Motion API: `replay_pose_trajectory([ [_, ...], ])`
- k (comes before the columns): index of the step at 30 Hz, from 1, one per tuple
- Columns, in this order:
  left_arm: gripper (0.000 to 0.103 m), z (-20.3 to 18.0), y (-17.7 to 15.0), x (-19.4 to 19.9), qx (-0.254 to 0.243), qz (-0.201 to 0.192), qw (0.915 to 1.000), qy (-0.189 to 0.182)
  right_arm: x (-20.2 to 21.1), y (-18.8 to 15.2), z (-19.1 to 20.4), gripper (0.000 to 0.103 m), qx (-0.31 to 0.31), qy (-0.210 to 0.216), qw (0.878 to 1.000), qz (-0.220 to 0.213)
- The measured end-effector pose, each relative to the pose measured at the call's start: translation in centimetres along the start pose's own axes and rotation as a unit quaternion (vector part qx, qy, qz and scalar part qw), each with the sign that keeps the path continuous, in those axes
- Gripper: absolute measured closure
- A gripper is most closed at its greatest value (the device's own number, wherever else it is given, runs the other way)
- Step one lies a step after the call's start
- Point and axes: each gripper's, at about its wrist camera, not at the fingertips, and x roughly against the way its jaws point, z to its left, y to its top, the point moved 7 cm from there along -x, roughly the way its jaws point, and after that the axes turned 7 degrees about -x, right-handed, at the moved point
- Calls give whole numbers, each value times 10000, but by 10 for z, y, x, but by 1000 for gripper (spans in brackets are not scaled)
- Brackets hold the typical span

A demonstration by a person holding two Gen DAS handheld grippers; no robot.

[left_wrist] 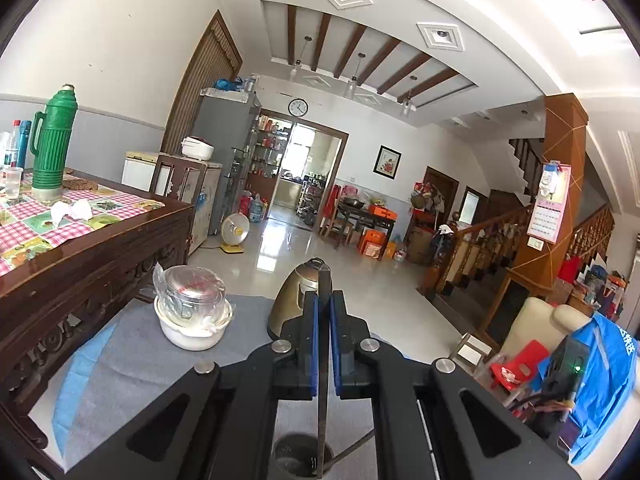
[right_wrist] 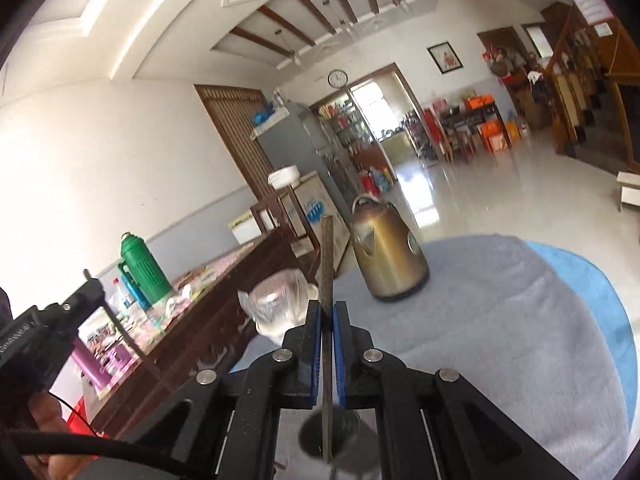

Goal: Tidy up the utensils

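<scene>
My left gripper (left_wrist: 324,300) is shut on a thin dark utensil handle (left_wrist: 324,280) that stands upright; its lower end reaches down into a dark round holder (left_wrist: 292,450) below the fingers. My right gripper (right_wrist: 327,310) is shut on a second thin utensil (right_wrist: 327,256), also upright, with its lower end in a round metal holder (right_wrist: 344,432). The other gripper's body (right_wrist: 36,332) shows at the left of the right wrist view. The working ends of both utensils are hidden.
A grey cloth (left_wrist: 132,364) over a blue mat (right_wrist: 592,280) covers the table. On it stand a bronze kettle (left_wrist: 292,300), which also shows in the right wrist view (right_wrist: 390,256), and a white bowl (left_wrist: 192,330) holding a bagged metal container. A carved wooden table (left_wrist: 80,248) with a green thermos (left_wrist: 50,148) stands left.
</scene>
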Motion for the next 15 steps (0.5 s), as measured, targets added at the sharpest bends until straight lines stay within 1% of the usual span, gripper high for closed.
replay_pose_trajectory([
  [2,97,3,-8,-13,-44,28,9998,211,-10,-1,1,97,80,-135,9999,-72],
  [4,97,8,-22,-28,-12,179,9994,291,-23,-6,-2,97,6,-171,9998,29],
  [8,97,29,-63,-58,262,862,9951,395,-37,-21,-15,97,44,-306,9990,311],
  [10,97,42,-81,-64,517,1138,9913,409,-40,-31,-19,97,102,-340,9982,483],
  [11,97,44,-86,-63,597,1211,9901,396,-40,-37,-20,96,131,-332,9976,598],
  [13,97,49,-94,-58,693,1315,9881,404,-37,-47,-25,95,84,-317,9964,782],
  [15,95,51,-97,-48,663,1324,9880,438,-34,-55,-28,93,-3,-242,9950,974],
])
